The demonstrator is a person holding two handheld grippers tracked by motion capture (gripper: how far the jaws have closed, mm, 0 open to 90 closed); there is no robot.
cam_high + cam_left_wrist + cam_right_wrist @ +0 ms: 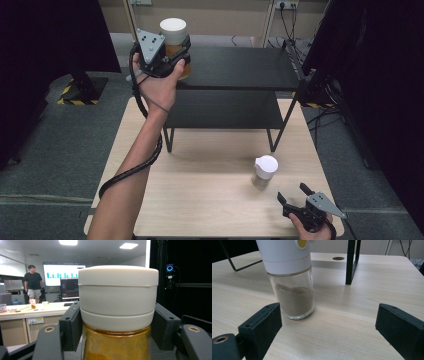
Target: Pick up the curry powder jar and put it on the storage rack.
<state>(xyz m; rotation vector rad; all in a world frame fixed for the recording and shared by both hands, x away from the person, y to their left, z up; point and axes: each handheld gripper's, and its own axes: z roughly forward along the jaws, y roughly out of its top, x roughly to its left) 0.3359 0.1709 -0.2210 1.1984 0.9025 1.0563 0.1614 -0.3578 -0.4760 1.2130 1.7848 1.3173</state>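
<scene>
The jar of orange-brown powder [176, 42], a glass spice jar with a broad white cap, sits in the upper left of the high view, held upright in the air by the left gripper [170, 55] at the left end of the black shelf's upper tier [240, 67]. In the left gripper view the same jar [117, 312] takes up the middle of the frame: its white cap rises above the jaws, and the two black pads press on it from either side just where the cap meets the amber glass. That gripper is clamped on the jar. The person's left hand [157, 87] wraps the gripper body from below, and the forearm runs down to the bottom left of the frame with the black cable [132, 167] looping beside it.

Below the upper tier, the shelf's lower tier [222, 110] stands on thin black legs on the light wooden table [200, 200].

In the lower right of the high view a second spice jar [264, 170], white-capped and holding pale grey-brown powder, stands upright on the table. The right gripper [295, 195] lies just beyond it, at the bottom right corner, jaws spread wide and holding nothing. In the right gripper view this jar [292, 290] stands ahead of the left jaw, clear of both pads.
</scene>
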